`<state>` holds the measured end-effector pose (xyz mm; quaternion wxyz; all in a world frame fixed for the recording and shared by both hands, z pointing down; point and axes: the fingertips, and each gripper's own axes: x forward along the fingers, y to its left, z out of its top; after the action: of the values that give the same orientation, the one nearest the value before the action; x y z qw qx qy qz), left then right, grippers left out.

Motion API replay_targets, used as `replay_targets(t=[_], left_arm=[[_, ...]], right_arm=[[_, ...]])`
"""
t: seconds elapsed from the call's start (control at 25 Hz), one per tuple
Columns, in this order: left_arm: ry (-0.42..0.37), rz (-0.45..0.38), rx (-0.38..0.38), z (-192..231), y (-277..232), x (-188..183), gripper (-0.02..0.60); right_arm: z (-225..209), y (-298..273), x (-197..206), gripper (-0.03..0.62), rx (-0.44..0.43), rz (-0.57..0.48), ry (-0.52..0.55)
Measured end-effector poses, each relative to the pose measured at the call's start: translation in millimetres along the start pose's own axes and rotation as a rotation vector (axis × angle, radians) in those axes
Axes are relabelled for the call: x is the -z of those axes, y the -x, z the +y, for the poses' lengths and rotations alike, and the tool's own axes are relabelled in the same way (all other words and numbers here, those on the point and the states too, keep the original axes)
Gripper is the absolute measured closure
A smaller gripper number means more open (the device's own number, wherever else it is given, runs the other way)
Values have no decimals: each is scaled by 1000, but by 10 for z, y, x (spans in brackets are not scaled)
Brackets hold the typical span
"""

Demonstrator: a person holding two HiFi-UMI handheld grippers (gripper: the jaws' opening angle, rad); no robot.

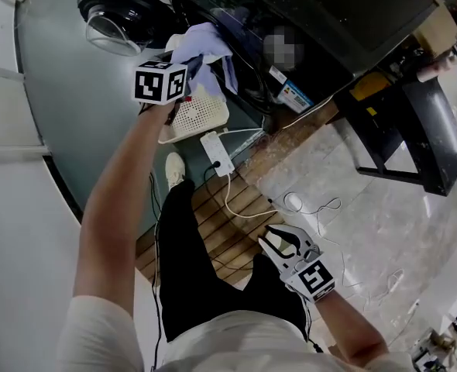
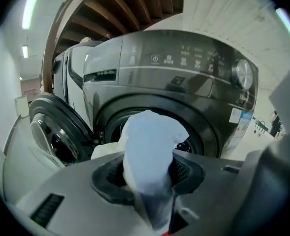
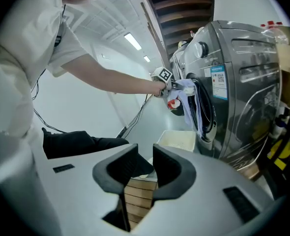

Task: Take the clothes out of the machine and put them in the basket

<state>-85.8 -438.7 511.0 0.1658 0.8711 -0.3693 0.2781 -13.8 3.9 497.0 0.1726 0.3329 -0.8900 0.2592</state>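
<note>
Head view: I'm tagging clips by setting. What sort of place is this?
Likely a laundry corner: a front-loading washing machine with its door open, a white basket on the floor, a pale garment in the left claw.

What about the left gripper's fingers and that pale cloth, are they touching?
Touching. The left gripper view shows the pale cloth pinched between the fingers of the left gripper, bulging out above them in front of the washing machine.
</note>
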Motion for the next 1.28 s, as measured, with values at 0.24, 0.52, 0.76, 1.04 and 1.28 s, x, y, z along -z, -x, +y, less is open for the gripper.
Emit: replay_targets(t=[0.24,0.52,0.76,1.04,1.28], left_arm=[[17,-45,-17,-6,448,-186,419],[30,-85,-42,80,980,-310,419],[42,-111,-82,269,1389,-315,419],[67,-117,-138,558,1776,-109,417],[91,-108,-171,766,1950,139,417]], right_arm=[[73,138,-98,514,-21,-3,27],[177,212,-235,514,-54,-1,61],[240,146,-281,514,-95,-7,104],[366,4,-336,514,-140,10,128],[429,-167,-389,514,-190,32,146]])
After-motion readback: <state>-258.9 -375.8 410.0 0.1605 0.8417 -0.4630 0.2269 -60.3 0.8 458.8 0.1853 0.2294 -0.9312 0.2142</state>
